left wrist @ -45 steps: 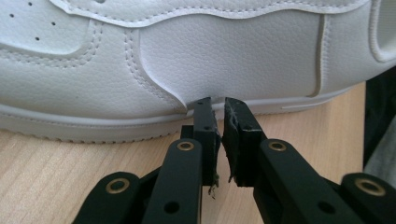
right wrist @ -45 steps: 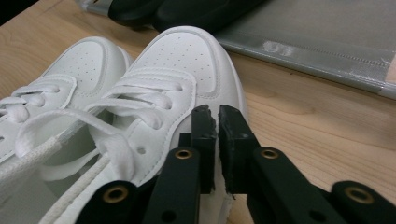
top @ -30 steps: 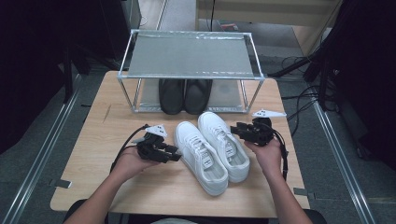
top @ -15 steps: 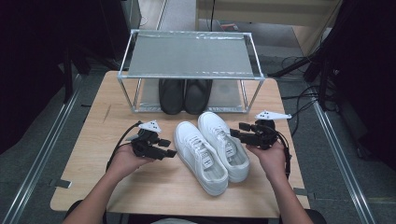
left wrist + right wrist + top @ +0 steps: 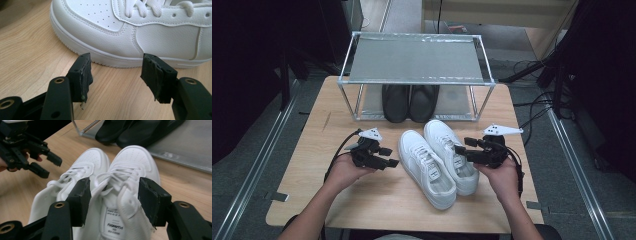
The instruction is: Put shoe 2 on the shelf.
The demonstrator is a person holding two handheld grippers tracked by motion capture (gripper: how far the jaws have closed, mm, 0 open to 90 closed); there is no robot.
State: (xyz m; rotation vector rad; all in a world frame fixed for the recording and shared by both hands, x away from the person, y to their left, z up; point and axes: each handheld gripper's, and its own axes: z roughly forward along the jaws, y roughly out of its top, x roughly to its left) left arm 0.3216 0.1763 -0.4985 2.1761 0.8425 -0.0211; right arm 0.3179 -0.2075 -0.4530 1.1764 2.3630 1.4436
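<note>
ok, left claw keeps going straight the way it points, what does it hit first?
Most likely the side of the nearer white sneaker. The left claw is open, pointing at that shoe's sidewall and sole edge, with bare table between. The gap looks short, though depth is hard to judge.

A laboratory or recording workspace set up to mimic a household entryway. A light wooden table (image 5: 312, 165) stands on a grey floor (image 5: 257, 130) between metal rails (image 5: 254, 165), with dark screens or curtains (image 5: 252, 45) closing in both sides. Cables (image 5: 532, 107) trail across the floor at the right, and tape marks (image 5: 277, 196) sit near the table's corners. On the table stands a small metal shoe rack (image 5: 417, 60) holding black shoes (image 5: 409, 102), with white sneakers (image 5: 437, 155) in front: domestic props in a technical, staged setting.
</note>
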